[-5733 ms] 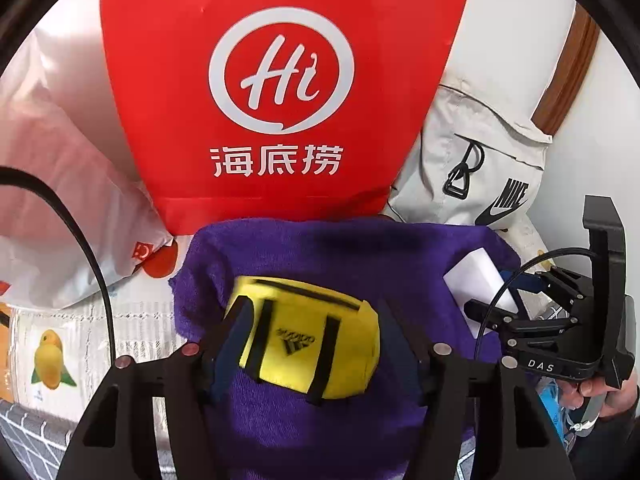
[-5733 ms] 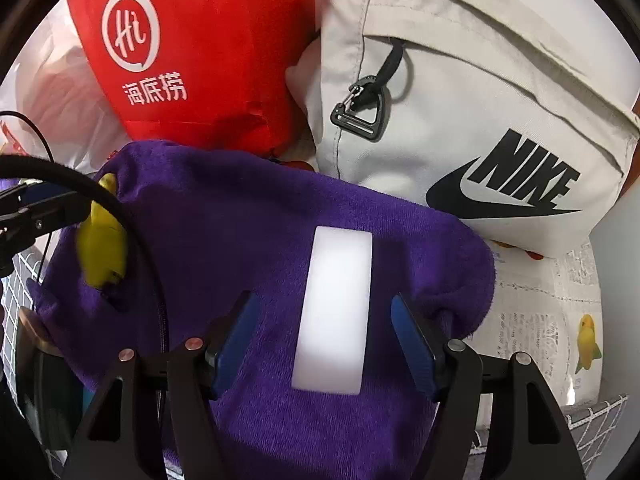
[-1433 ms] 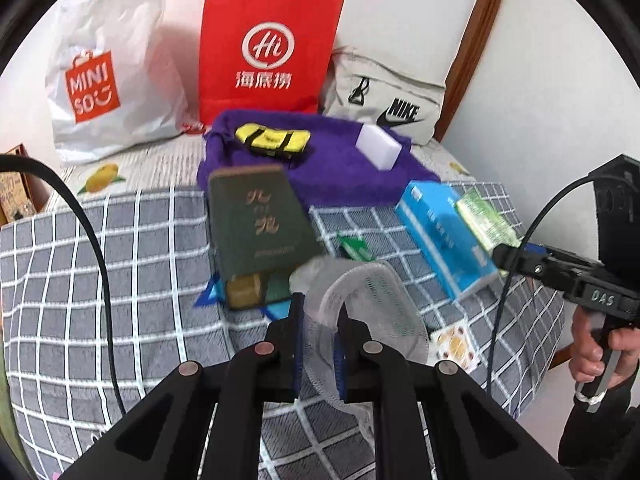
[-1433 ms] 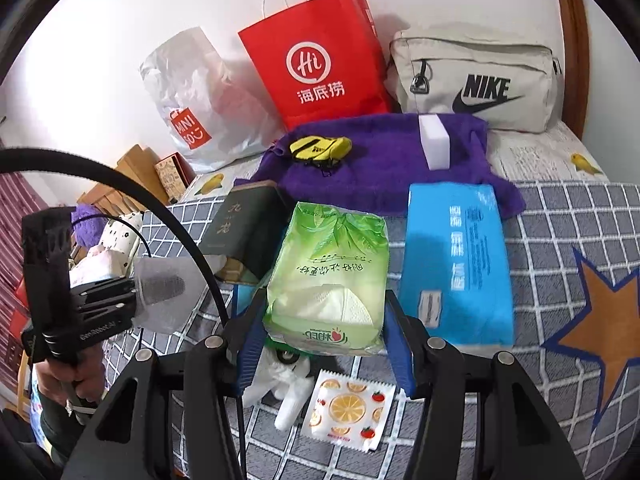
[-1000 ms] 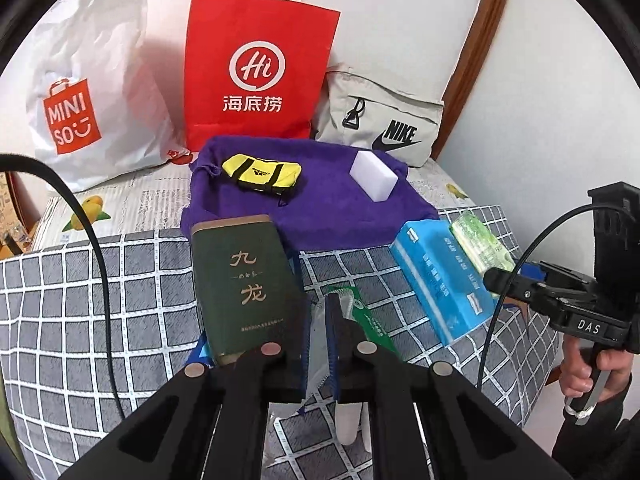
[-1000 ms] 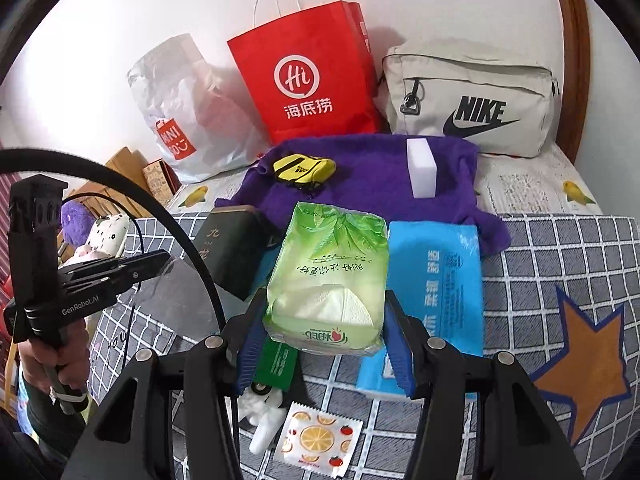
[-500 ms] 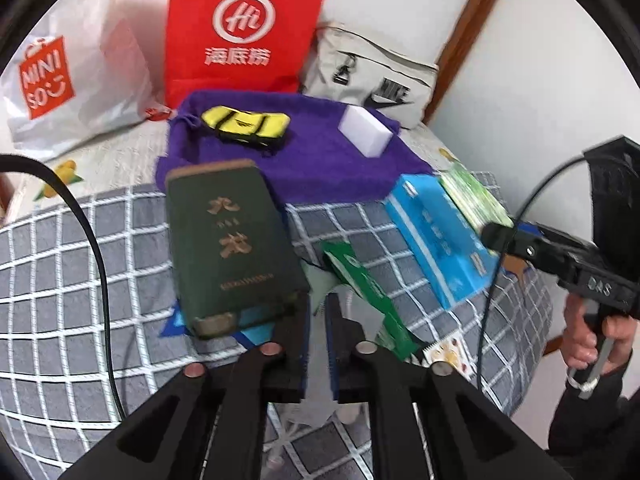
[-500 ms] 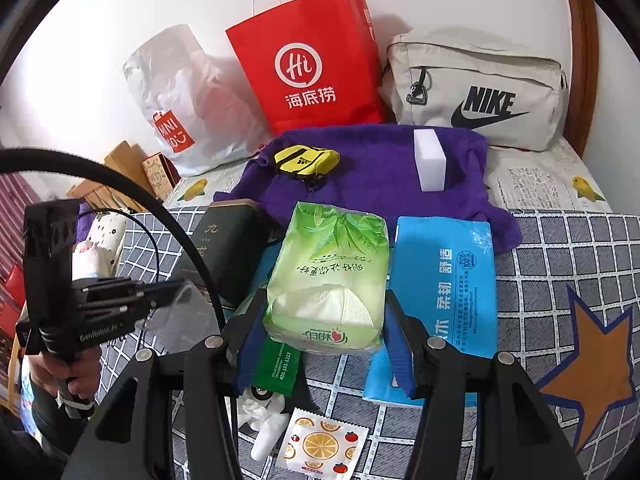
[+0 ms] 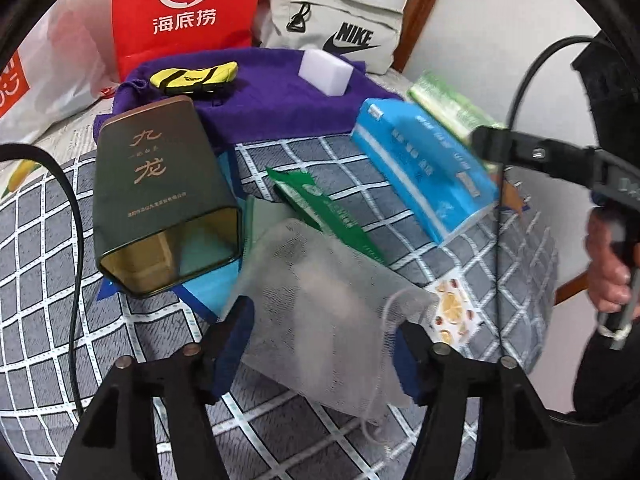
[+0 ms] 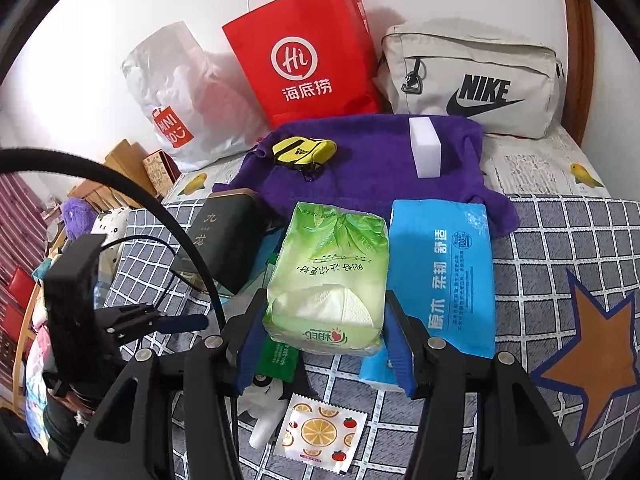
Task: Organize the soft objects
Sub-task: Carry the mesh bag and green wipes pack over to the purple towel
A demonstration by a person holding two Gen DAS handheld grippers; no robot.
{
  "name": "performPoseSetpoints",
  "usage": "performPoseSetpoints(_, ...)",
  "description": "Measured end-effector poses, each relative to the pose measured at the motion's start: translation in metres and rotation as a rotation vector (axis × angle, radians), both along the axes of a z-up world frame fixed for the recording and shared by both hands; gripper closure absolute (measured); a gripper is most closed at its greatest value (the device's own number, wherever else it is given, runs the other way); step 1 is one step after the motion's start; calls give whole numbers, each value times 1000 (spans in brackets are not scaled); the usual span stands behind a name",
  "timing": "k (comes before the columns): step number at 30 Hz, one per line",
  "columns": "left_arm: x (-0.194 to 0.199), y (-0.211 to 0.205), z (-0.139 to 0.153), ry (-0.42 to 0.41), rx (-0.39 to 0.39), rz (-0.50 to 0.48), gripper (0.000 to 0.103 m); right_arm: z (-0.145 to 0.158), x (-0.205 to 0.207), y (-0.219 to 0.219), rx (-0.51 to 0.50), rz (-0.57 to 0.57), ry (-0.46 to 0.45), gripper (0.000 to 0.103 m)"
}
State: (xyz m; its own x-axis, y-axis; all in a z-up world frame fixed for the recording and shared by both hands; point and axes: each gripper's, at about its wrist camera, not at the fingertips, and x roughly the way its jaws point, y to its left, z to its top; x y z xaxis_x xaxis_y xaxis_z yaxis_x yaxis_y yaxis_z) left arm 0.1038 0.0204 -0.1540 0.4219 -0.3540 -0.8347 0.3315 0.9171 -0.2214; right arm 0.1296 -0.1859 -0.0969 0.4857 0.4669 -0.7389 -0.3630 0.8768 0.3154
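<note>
The white mesh bag (image 9: 320, 312) lies between the fingers of the left gripper (image 9: 324, 344), whose jaws are opening and no longer press it, just beside the dark green box (image 9: 160, 192) on the checked cover (image 9: 48, 280). The right gripper (image 10: 320, 344) is clenched on the green tissue pack (image 10: 328, 280), which stands beside the blue tissue pack (image 10: 444, 276)
</note>
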Motion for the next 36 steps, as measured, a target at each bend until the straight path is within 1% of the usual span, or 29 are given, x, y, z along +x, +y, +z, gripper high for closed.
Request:
performPoseSetpoints(4,4,1,-2,-4,1,17,40,-2,-1,-1,-4,-4,6,49)
performPoseSetpoints(5,4,0,-3,-3,4,12,42,-2,-2,-1,-4,-3,6,49)
performPoseSetpoints(6,6,-1,-5,8,-5,0,62,-2,-2,-2,-5,-3,6,49)
performPoseSetpoints(7,7,0,-7,26,-26,-11,86,-2,-2,-2,-5,-4,6,49)
performPoseSetpoints(8,7,2,-9,45,-52,-17,94,-2,-2,-2,-4,-5,6,49)
performPoseSetpoints(9,7,3,-9,53,-65,-13,96,-3,-2,-2,-4,-5,5,49)
performPoseSetpoints(12,0,6,2,13,-38,-2,98,-3,-3,-3,-5,-5,3,49)
performPoseSetpoints(17,-8,18,29,-40,-93,20,98,-1,-4,-5,-5,-10,-3,49)
performPoseSetpoints(21,-11,26,56,-98,-147,43,98,1,-5,-3,-3,-2,-12,49)
performPoseSetpoints(24,-11,30,73,-134,-171,47,98,4,-5,-3,0,5,-26,49)
performPoseSetpoints(29,3,32,90,-182,-173,67,98,11,0,-3,1,11,-54,49)
performPoseSetpoints(34,28,37,102,-193,-194,84,98,16,13,-4,-16,8,-78,49)
performPoseSetpoints(36,42,37,108,-201,-187,89,98,18,20,-5,-25,3,-87,49)
